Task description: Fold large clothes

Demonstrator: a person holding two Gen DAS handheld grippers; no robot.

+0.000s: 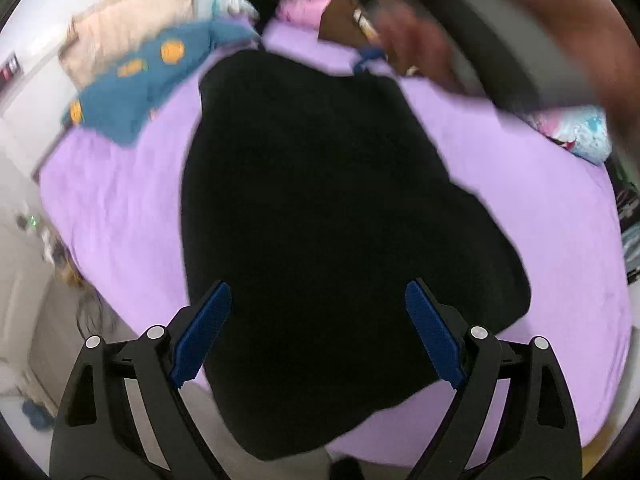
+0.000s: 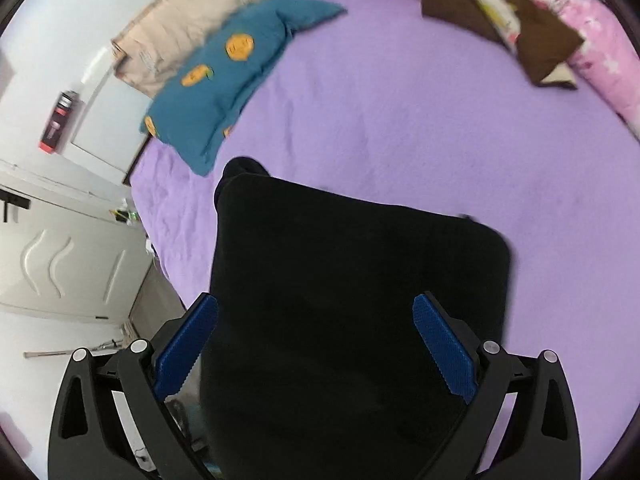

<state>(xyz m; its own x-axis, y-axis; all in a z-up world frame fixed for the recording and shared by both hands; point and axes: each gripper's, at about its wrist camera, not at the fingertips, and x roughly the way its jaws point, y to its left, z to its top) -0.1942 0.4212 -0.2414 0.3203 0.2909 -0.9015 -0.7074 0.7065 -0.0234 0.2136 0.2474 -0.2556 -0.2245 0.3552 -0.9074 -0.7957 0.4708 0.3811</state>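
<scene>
A large black garment [image 1: 320,220] lies on the purple bed sheet [image 1: 120,200], folded into a broad panel. In the right wrist view the garment [image 2: 352,300] shows a squared far edge. My left gripper [image 1: 318,332] hangs above the garment's near part, jaws wide open and empty. My right gripper [image 2: 316,344] is also wide open and empty, just above the garment's near edge. The right arm and hand [image 1: 460,32] pass blurred across the top of the left wrist view.
A blue pillow with orange patches [image 2: 224,80] and a beige pillow [image 2: 188,20] lie at the bed's far left. A brown cloth [image 2: 504,20] and a pink quilt [image 2: 600,52] sit at the far right. A white cabinet [image 2: 60,260] stands left of the bed.
</scene>
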